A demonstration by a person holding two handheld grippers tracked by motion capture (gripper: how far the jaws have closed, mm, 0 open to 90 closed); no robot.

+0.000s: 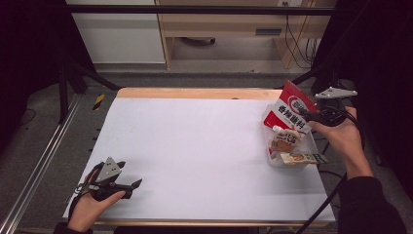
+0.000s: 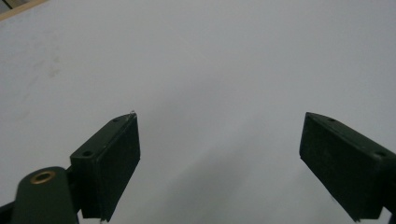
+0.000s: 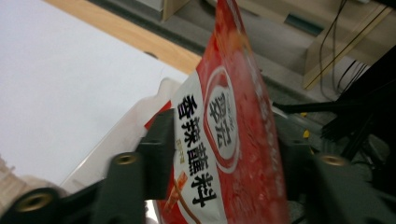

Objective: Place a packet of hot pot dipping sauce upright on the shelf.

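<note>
Red and white foil pouch (image 1: 290,113) pinched between the jaws of the right gripper (image 1: 311,116), held upright and slightly tilted above the far end of a clear plastic tray (image 1: 275,163) at the worktop's (image 1: 195,146) right edge. Gripped by its lower half, probably so the flat packet hangs straight and can be raised out of, or lowered into, the tray without dragging on the other packets; which of the two cannot be told. Seen along the jaws in the right gripper view: pouch (image 3: 224,140) clamped from both flat sides, black jaws pressing the film, top edge rising free above them. Glossy red body, white panel down the front with bold black characters, a round red-and-white emblem near the top, a small orange picture near the lower edge. Thin, flat, lightly creased, likely a seasoning sachet, so light and prone to slipping or folding if held loosely.

Lying in the tray below: a beige packet (image 1: 285,140) and a longer pale packet (image 1: 299,158) with a green end, the latter jutting over the tray's near rim.

Left gripper (image 1: 127,187) resting low at the near left corner of the worktop, well apart from the tray, jaws spread wide with nothing between them, likely parked out of the way. Bare white surface ahead of it in the left gripper view.
</note>
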